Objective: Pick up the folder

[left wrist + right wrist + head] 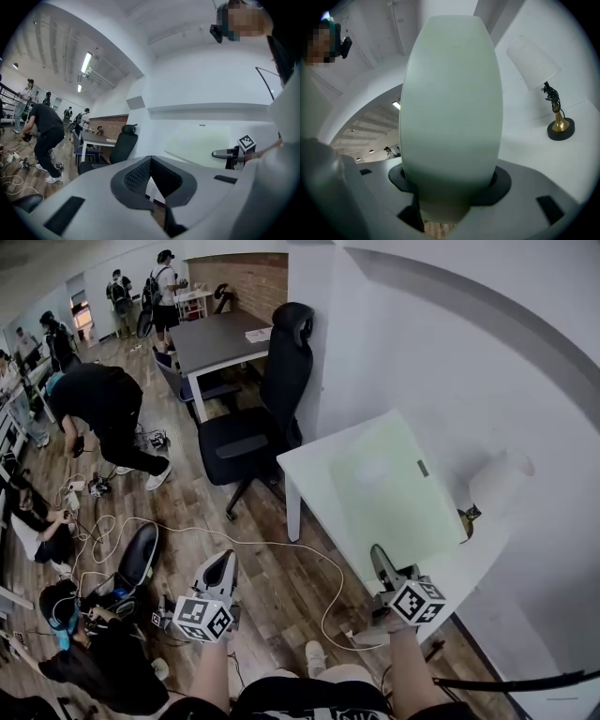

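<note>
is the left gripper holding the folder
No, the left gripper has its jaws together with nothing between them, while the pale green folder sits in the right gripper.

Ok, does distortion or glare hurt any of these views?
Head view: fisheye curves the wall lines; the pale folder barely stands out from the white table. Right gripper view: folder bulges, filling the middle. Left gripper view: bright ceiling lamps, dark corners.

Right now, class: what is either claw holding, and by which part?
The right claw grips the pale green folder by its near edge. The left claw is closed and holds nothing.
</note>
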`<state>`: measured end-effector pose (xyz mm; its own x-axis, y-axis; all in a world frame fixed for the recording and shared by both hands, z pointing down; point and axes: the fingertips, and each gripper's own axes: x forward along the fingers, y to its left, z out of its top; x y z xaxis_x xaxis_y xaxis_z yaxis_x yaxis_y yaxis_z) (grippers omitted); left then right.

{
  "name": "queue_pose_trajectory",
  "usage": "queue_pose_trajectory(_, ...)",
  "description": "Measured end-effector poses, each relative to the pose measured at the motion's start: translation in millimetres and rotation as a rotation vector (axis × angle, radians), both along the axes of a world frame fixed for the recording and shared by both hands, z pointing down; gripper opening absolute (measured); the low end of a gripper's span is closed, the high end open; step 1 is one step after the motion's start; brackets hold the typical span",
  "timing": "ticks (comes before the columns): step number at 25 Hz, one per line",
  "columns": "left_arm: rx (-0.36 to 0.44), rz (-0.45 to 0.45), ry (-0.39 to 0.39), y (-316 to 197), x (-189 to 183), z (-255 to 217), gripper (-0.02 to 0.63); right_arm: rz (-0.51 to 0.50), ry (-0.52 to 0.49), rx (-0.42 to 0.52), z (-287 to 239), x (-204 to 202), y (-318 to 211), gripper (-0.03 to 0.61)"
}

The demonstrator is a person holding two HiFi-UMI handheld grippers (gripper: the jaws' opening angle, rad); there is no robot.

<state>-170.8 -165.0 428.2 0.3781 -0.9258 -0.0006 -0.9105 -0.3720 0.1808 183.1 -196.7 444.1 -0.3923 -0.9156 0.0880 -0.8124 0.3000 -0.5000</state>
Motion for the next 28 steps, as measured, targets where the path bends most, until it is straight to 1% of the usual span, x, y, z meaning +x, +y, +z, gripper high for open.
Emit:
queue_pose_trajectory(5, 0.008, 0.005, -0.007, 1.7, 2.8, -3.4, 0.014, 0.001, 0.012, 0.009, -1.5, 1.3, 3.8, 0.29)
queue_pose_trajectory(11, 0.022, 0.002, -0.004, 2.4, 1.8, -9.1, 0.014, 0.004, 0.052, 0.025, -5.6, 2.4, 7.1, 0.289)
queue_pose_trajectory(13, 0.026, 0.003, -0.022, 2.6, 3.6, -10.0, 0.014, 0.006, 0.064, 0.03, -6.2, 3.6, 8.0, 0.29)
queue_pose_trajectory(16, 0.029, 0.014, -0.072, 3.4, 9.7, -10.5, 0.014, 0.012, 0.084, 0.034, -5.8, 4.8, 9.3, 0.29)
queue_pose_trajectory(17, 0.031, 0.016, -0.074, 3.8, 10.6, -11.3, 0.014, 0.012, 0.091, 0.035, -5.9, 4.4, 9.6, 0.29)
queue_pose_trajectory(21, 0.038, 0.003, -0.053, 5.0, 6.8, -14.4, 0.014, 0.017, 0.13, 0.048, -6.7, 2.6, 11.0, 0.29)
queue_pose_trajectory(28, 0.042, -0.036, -0.044, 3.0, -3.6, -20.1, 0.014, 0.032, 0.185, 0.076, -9.3, 0.8, 11.5, 0.288)
